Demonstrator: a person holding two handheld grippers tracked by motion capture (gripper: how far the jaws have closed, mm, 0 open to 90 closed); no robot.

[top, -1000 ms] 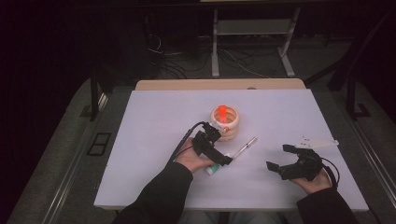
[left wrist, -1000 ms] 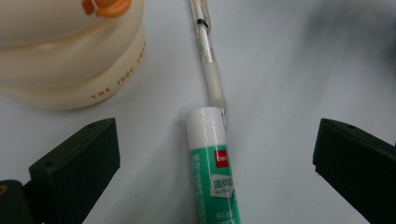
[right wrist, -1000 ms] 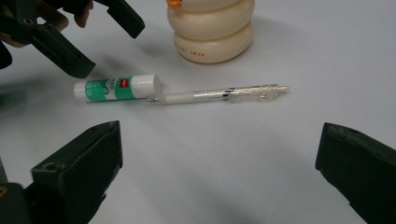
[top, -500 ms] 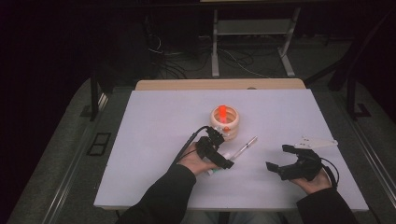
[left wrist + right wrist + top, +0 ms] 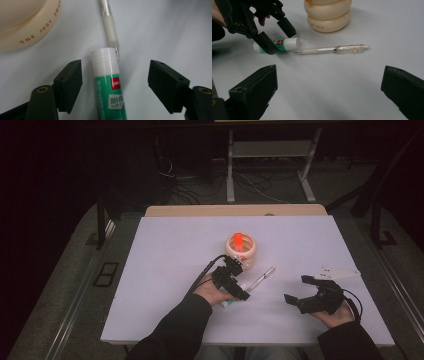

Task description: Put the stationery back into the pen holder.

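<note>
A green-and-white glue stick point(image 5: 108, 82) lies on the white table, its cap touching the tip of a clear pen point(image 5: 110, 30). My left gripper point(image 5: 115, 82) straddles the glue stick. Its jaws have just been closing, and a gap still shows on each side of the stick. In the high view the left gripper point(image 5: 235, 287) sits just in front of a cream ringed holder point(image 5: 241, 251) with an orange marker point(image 5: 239, 240) standing in it. My right gripper point(image 5: 297, 289) rests open at the right, nothing between its jaws, and faces the pen point(image 5: 332, 49) and glue stick point(image 5: 284, 44).
The white table top point(image 5: 175, 250) has bare room to the left and far side of the holder. A wooden strip point(image 5: 200, 211) runs along its back edge. Beyond it the dark floor holds cables and a metal stand point(image 5: 270, 150).
The left gripper has shifted slightly over the glue stick and its jaws have narrowed around it. The right hand has kept still.
</note>
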